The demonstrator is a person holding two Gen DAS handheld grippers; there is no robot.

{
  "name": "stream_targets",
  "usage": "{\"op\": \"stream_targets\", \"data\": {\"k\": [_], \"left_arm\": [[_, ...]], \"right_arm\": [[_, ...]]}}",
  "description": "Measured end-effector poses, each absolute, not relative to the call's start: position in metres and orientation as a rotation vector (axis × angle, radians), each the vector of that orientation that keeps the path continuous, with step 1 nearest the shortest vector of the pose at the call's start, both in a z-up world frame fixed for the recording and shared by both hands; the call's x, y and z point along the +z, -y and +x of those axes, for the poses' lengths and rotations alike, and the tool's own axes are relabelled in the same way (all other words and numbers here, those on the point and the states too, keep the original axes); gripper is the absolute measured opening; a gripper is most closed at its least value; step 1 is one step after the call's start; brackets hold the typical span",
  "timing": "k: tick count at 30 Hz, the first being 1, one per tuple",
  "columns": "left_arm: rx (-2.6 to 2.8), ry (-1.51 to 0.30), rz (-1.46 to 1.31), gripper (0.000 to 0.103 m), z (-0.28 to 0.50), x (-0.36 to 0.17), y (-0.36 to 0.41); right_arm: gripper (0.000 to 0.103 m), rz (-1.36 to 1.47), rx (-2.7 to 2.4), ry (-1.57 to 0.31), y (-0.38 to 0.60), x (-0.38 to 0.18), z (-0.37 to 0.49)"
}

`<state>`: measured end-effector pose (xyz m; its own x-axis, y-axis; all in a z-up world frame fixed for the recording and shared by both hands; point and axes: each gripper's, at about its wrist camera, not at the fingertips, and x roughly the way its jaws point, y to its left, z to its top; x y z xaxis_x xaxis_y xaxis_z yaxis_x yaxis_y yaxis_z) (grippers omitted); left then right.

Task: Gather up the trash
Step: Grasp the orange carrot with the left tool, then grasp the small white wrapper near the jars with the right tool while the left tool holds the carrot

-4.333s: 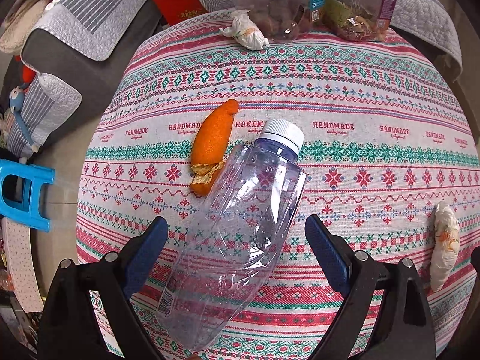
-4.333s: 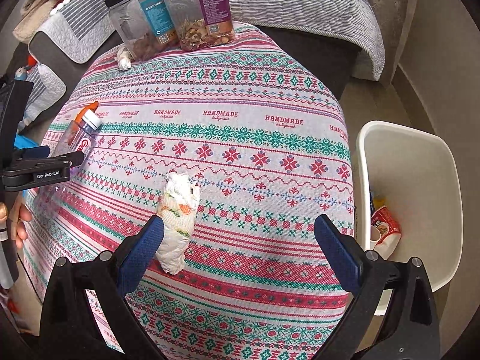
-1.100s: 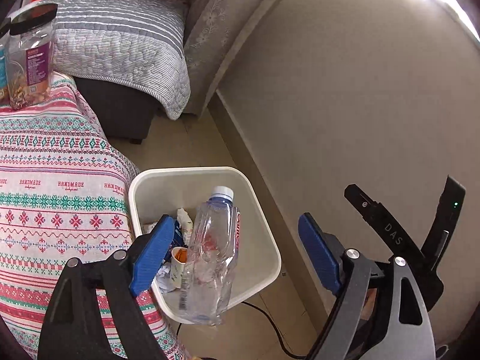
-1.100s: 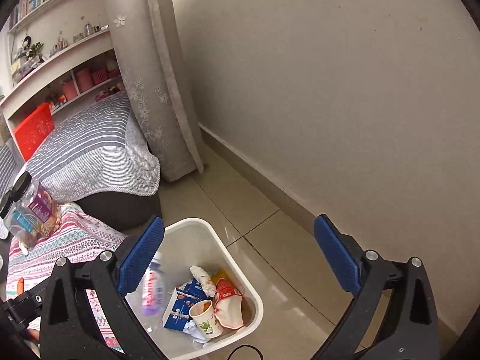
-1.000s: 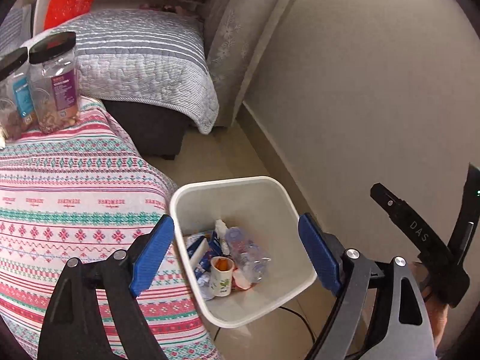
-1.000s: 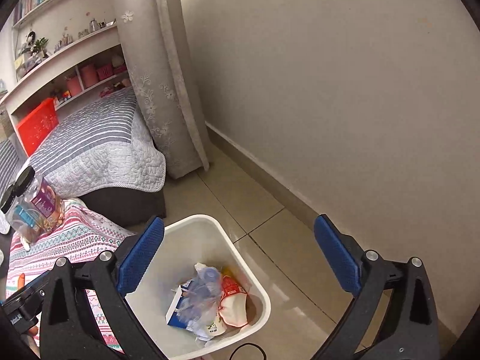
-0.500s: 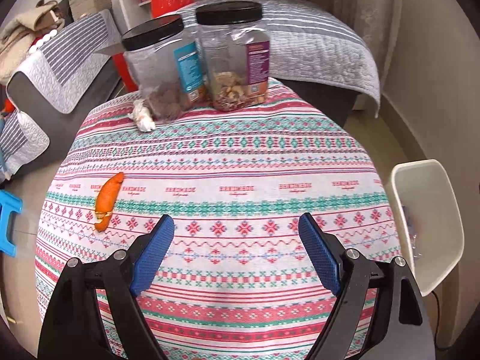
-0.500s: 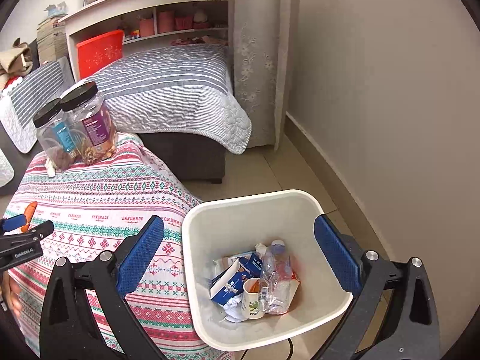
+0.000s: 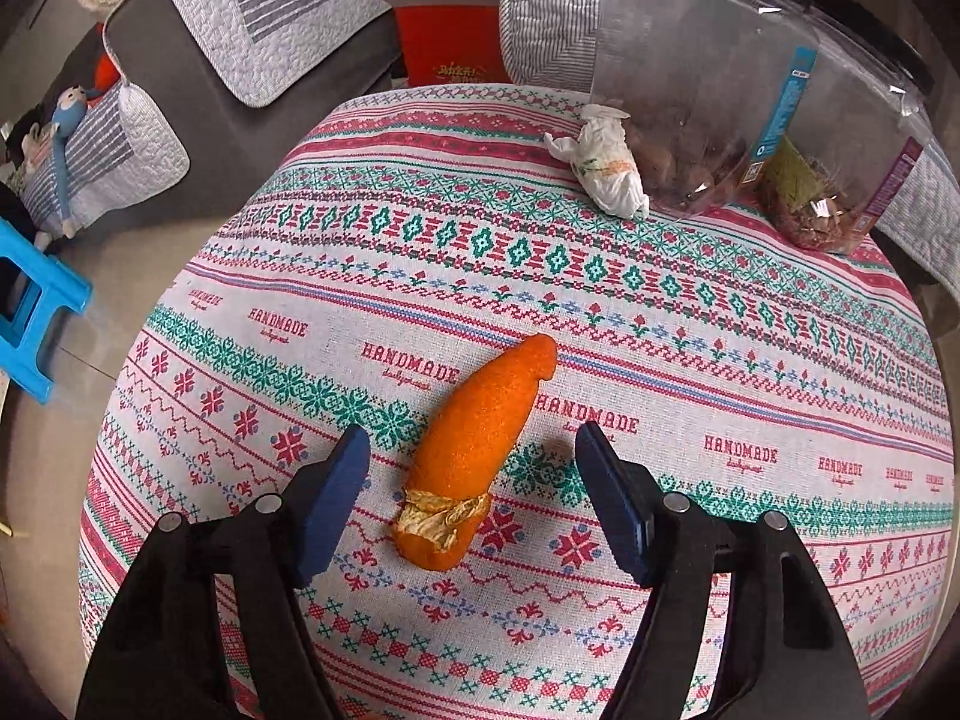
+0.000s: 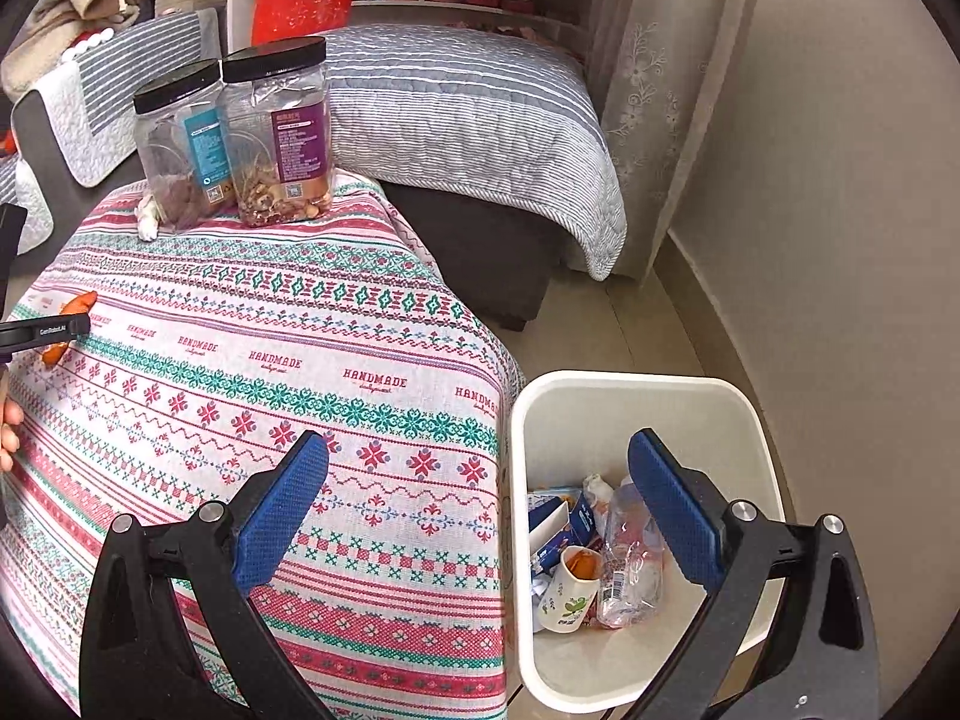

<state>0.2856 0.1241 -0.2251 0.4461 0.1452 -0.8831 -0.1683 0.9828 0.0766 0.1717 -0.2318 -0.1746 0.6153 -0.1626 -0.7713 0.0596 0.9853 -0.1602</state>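
Orange peel (image 9: 477, 450), the next piece of trash, is lying flat on the patterned counter (image 9: 660, 324) directly between the jaws of the left gripper (image 9: 472, 501), its torn, pithy end nearest the camera and its tapered end pointing away. The jaws have just been closing toward it, yet bare cloth is showing on both sides, so the blue pads are not pressing on it and the peel is not yet being grasped. Beyond the jaws, well apart from them, a crumpled tissue (image 9: 603, 165) is resting against the foot of two clear snack jars (image 9: 720, 114).

The right gripper (image 10: 477, 510) is hanging released and empty, its left jaw over the counter's edge and its right jaw over the white bin (image 10: 636, 387); inside the bin a plastic bottle (image 10: 627, 558), a paper cup (image 10: 567, 591) and cartons are already lying.

Step in hand, as judged: pickup of the peel. The next move is calling for further closing until both pads are bearing on the peel's flanks, then a lift and a carry across to the bin. The tissue is apparently remaining afterwards.
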Motion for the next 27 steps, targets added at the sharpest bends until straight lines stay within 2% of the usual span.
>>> {"op": "stream_targets", "data": {"k": [3,4,5,13,20,22,27], "left_arm": [[0.163,-1.074,-0.005,0.048,0.287,-0.228,-0.124],[0.158,-1.067,0.017,0.03,0.286,-0.227,-0.123],[0.135,-1.073,0.014,0.022,0.284,-0.227,-0.122],[0.086,-1.126,-0.09,0.02,0.232,-0.195,-0.123],[0.074,-1.027,-0.096,0.02,0.199,-0.147,-0.14],[0.08,-1.019,-0.138,0.02,0.195,-0.142,-0.156],[0.077,-1.022,-0.212,0.02,0.196,-0.138,-0.183]], "right_arm": [[0.096,-0.122,-0.109,-0.911,0.223,-0.181,0.177],[0.096,-0.111,-0.098,-0.917,0.22,-0.183,0.179],[0.096,-0.098,-0.084,-0.922,0.217,-0.186,0.183],[0.096,-0.075,0.053,-0.891,0.141,-0.21,0.214],[0.089,-0.032,0.152,-0.775,0.033,-0.207,0.276],[0.085,-0.02,0.159,-0.783,0.008,-0.209,0.299],[0.062,0.017,0.155,-0.865,-0.034,-0.227,0.353]]}}
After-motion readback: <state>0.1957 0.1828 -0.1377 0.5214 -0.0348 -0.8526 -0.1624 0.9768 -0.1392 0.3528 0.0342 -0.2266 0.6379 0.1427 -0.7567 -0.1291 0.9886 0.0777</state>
